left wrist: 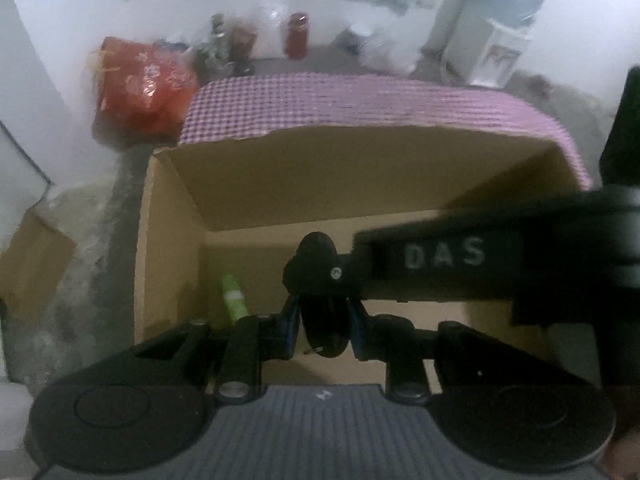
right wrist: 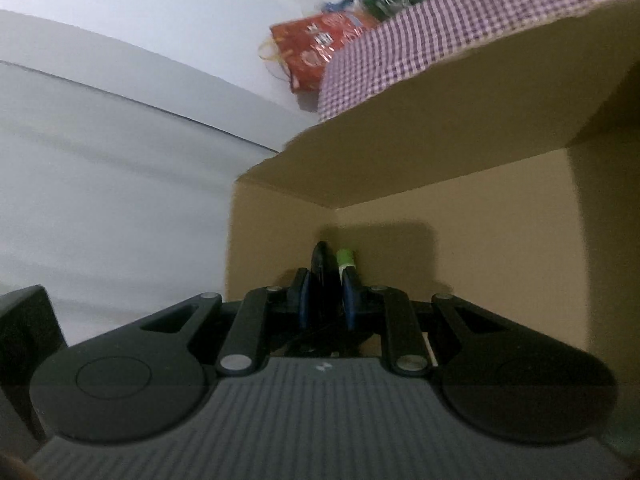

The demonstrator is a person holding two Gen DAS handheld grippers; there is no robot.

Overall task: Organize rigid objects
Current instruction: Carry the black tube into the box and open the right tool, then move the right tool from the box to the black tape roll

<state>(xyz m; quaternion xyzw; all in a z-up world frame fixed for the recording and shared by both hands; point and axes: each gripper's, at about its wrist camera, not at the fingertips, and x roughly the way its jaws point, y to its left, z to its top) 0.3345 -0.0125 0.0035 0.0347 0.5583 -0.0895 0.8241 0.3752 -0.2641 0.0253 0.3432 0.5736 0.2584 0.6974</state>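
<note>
— Type of premises?
— Domestic room, lived-in. Purple-checked cloth over a table, jars and bottles crowded along the white wall behind, red printed gift bag beside them.
— Anything further?
— Water dispenser in the corner. Open cardboard box on a rough, stained floor.

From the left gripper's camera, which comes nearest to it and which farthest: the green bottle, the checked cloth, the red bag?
1. Green bottle, lying inside the cardboard box, just left of the left gripper.
2. Checked cloth, beyond the box's far wall.
3. Red bag, far left, by the wall.
</note>
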